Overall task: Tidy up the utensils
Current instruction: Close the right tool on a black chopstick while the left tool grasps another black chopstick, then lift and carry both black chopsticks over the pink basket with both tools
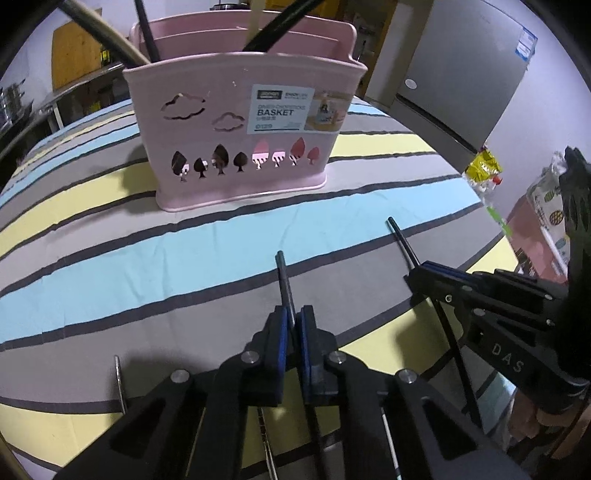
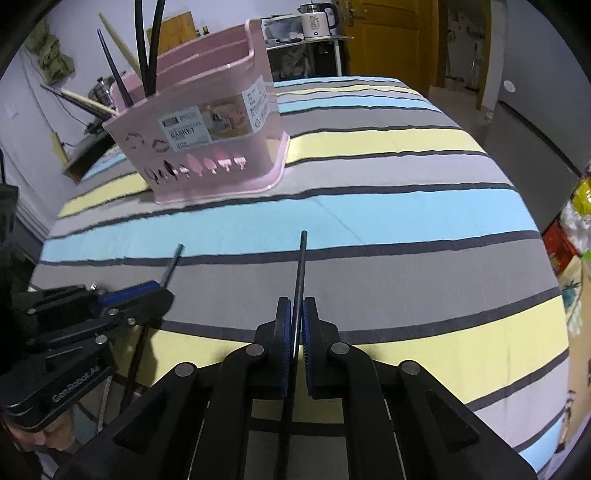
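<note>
A pink utensil basket (image 1: 240,147) stands on the striped tablecloth and holds several chopsticks and long utensils; it also shows in the right wrist view (image 2: 207,144). My left gripper (image 1: 293,323) is shut on a dark chopstick (image 1: 283,277) that points toward the basket. My right gripper (image 2: 296,314) is shut on another dark chopstick (image 2: 301,266), also pointing forward. The right gripper (image 1: 428,271) shows at the right of the left wrist view, and the left gripper (image 2: 162,293) at the left of the right wrist view. Both are above the table's near edge.
The striped tablecloth (image 2: 369,206) covers the table. A grey fridge (image 1: 461,74) stands behind on the right. A kettle (image 2: 317,18) sits on a shelf beyond the table. A metal utensil handle (image 1: 120,384) lies by the near edge.
</note>
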### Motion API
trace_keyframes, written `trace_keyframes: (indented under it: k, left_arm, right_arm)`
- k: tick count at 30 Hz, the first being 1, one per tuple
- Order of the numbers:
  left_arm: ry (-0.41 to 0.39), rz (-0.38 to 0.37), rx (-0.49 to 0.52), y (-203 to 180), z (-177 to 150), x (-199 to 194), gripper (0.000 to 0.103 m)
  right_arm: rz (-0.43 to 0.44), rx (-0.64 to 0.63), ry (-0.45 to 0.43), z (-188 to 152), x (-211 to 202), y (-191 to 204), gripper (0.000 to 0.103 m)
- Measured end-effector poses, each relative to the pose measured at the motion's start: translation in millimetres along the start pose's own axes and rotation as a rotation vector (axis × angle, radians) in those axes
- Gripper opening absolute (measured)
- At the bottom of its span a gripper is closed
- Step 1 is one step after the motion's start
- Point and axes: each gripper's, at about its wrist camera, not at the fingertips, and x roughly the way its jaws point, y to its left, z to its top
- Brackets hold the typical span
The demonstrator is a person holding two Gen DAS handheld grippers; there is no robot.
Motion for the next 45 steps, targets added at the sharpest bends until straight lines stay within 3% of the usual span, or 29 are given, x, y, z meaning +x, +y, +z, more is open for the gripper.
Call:
trace_keyframes:
  k: [11, 29, 45]
  left_arm:
    - [-0.104, -0.079, -0.035, 7.7, 21.1, -54.9, 0.005]
    - [-0.288, -0.086, 0.045, -7.9, 58.5, -133.0, 0.005]
    - [-0.288, -0.087, 0.062, -7.5, 23.8, -155.6, 0.005]
  right_arm:
    - [0.043, -0.007, -0.116, 18.2, -44.6, 5.6, 0.005]
    - [0.062, -0.032, -0.314, 48.6, -122.1, 20.2, 0.005]
    - [0.044, -0.050, -0.316, 24.2, -148.4, 23.9, 0.005]
